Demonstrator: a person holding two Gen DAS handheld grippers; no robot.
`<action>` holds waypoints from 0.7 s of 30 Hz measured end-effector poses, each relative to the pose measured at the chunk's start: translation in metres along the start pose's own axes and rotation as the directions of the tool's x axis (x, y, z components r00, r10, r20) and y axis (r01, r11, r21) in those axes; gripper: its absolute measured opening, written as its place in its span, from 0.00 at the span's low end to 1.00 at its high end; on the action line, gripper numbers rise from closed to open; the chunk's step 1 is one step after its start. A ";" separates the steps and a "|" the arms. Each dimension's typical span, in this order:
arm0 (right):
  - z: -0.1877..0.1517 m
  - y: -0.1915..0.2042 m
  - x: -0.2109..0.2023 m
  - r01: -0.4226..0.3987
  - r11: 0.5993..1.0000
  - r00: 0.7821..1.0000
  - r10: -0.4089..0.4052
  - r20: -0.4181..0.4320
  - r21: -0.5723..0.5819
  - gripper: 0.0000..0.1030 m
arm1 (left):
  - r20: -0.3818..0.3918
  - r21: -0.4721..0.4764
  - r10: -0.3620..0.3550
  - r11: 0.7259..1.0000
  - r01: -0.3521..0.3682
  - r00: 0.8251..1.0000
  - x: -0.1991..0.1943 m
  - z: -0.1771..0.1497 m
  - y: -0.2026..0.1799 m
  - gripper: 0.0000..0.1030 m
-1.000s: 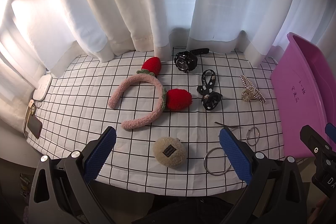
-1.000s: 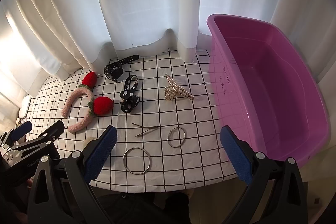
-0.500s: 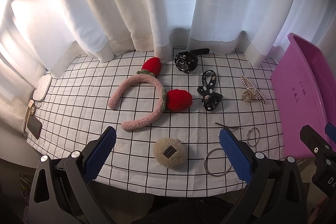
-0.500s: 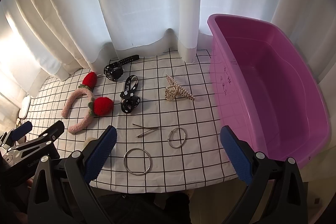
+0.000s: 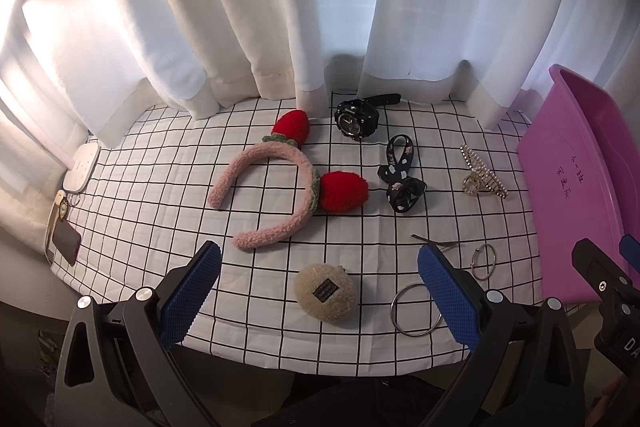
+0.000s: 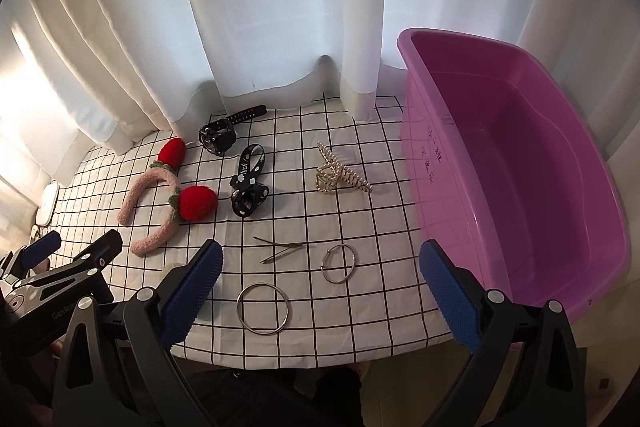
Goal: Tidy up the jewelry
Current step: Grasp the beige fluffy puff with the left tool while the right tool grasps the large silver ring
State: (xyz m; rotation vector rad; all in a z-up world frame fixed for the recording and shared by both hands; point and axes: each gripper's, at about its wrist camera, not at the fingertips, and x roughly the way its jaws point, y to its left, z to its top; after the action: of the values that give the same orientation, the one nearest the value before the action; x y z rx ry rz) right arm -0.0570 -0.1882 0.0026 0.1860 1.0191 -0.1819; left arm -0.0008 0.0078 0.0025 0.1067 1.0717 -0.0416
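Both tongs, left gripper (image 5: 318, 291) and right gripper (image 6: 320, 287), gape empty; glossy purple plastic tub (image 6: 520, 163) at frame right awaits jewelry.

A checked tablecloth (image 5: 160, 195) covers the table, bearing headband (image 5: 276, 187), watch (image 5: 356, 117), hair claw (image 6: 340, 175), two bangles (image 6: 262, 309), probably hairpins (image 6: 280, 251).

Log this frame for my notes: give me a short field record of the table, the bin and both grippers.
surface: checked cloth
bin: purple tub, on the right, nothing in it
fabric items: strawberry headband, ribbon bow, fluffy pompom
metal items: two rings, hair claw, hairpin
watch: black watch, by the curtain
left gripper: open, holding nothing
right gripper: open, holding nothing
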 end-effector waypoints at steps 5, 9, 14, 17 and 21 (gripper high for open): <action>0.000 0.000 0.000 0.000 1.000 1.000 0.000 -0.002 0.001 0.91 | -0.002 -0.001 -0.001 1.000 0.001 1.000 -0.001 0.002 0.002 0.94; -0.003 0.002 0.002 0.003 1.000 1.000 -0.003 -0.006 -0.008 0.91 | -0.013 -0.007 -0.009 1.000 0.009 1.000 0.002 0.003 0.007 0.94; -0.014 0.011 0.015 0.000 0.997 1.000 -0.001 -0.019 -0.074 0.91 | -0.014 -0.015 -0.040 0.999 0.040 0.999 0.014 -0.003 0.018 0.94; -0.025 0.012 0.030 -0.065 0.994 0.995 0.059 -0.074 -0.087 0.91 | 0.014 -0.038 -0.083 0.996 0.083 0.996 0.024 -0.016 0.033 0.94; -0.042 0.010 0.061 -0.168 0.985 0.973 0.159 -0.168 -0.043 0.91 | 0.031 -0.047 -0.148 0.988 0.149 0.988 0.042 -0.035 0.053 0.94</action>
State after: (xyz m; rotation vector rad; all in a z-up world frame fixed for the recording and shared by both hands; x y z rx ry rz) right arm -0.0586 -0.1727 -0.0708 0.2352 1.1654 0.0128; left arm -0.0071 0.0648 -0.0473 -0.0184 1.0509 -0.1509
